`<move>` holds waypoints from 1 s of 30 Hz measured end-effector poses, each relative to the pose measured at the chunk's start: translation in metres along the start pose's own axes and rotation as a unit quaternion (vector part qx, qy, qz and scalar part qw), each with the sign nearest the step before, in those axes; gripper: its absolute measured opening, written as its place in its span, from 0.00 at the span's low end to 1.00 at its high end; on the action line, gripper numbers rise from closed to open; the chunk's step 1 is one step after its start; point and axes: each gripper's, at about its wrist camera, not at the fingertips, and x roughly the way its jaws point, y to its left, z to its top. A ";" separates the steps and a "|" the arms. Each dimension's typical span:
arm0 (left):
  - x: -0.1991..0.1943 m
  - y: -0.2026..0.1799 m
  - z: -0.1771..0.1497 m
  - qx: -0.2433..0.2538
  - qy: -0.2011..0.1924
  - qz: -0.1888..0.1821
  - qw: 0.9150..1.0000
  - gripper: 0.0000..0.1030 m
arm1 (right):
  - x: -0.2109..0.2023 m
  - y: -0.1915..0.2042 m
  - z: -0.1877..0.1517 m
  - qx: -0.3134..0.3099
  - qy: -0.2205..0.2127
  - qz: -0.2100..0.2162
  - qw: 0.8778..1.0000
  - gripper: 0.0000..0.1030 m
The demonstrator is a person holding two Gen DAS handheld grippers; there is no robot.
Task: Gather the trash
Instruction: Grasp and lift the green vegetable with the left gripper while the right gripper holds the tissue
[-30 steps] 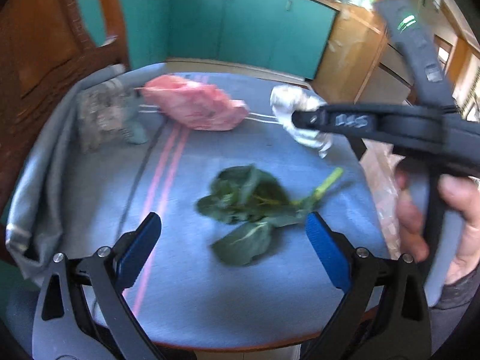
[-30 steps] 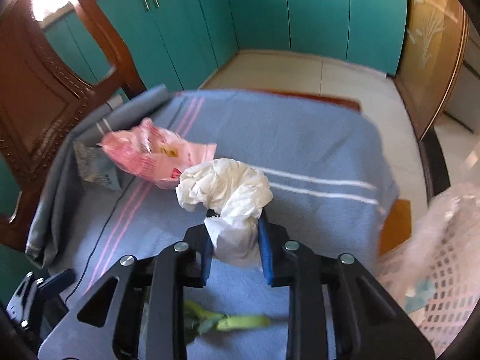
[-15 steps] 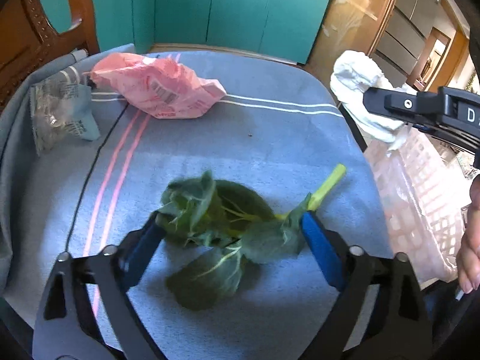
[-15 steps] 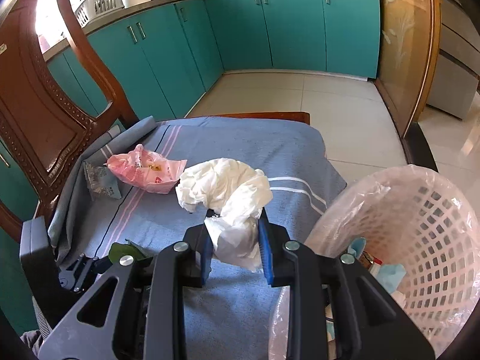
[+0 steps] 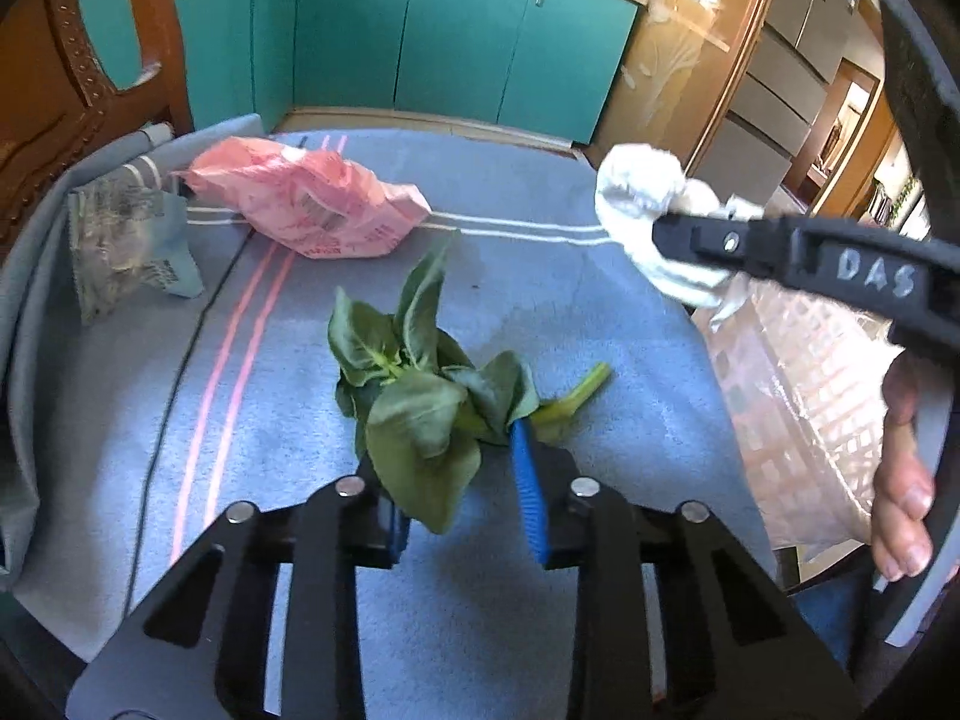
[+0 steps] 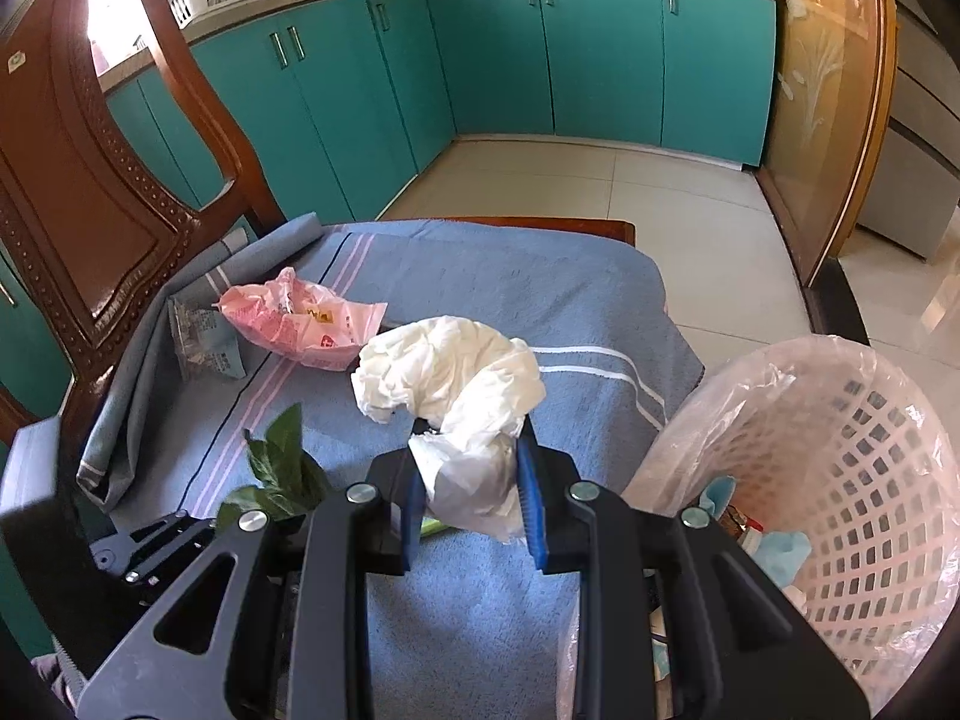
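My left hand-held gripper (image 5: 462,486) points toward 12 o'clock over the bench (image 5: 600,324), its blue pads narrowed onto a bunch of limp, dark green leaves (image 5: 420,396). The leaves are soft and creased, standing up between the pads; a pale green stem pokes out toward 2 o'clock, low against the cloth. That cloth (image 5: 288,438) is a nubbly blue-grey towel with thin pink stripes running away from me and white stripes across the far end.

My right hand-held gripper (image 6: 471,498) is squeezed onto a crumpled white tissue (image 6: 450,384), papery and puffed, which billows out past the pads toward 12 o'clock. From the left wrist view the same gripper reaches in level from 3 o'clock, my fingers (image 5: 900,510) curled round its handle, the tissue held above the bench's right edge.

At 3 o'clock from the tissue, just beside the bench, stands the trash basket (image 6: 870,450), a pale pink plastic lattice lined with a thin clear bag, with scraps already inside.

Farther off at 10 o'clock lies a wrinkled pink plastic wrapper (image 5: 312,210), and left of it a flat clear packet (image 5: 126,240) near the folded cloth edge. A carved wooden chair (image 6: 90,192) stands beyond, at 9 o'clock, with teal cabinets (image 6: 600,60) behind.
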 end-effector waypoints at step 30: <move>-0.023 0.054 -0.008 -0.099 -0.005 0.076 0.992 0.78 | 0.028 0.030 -0.017 -0.049 0.053 -0.003 0.997 0.28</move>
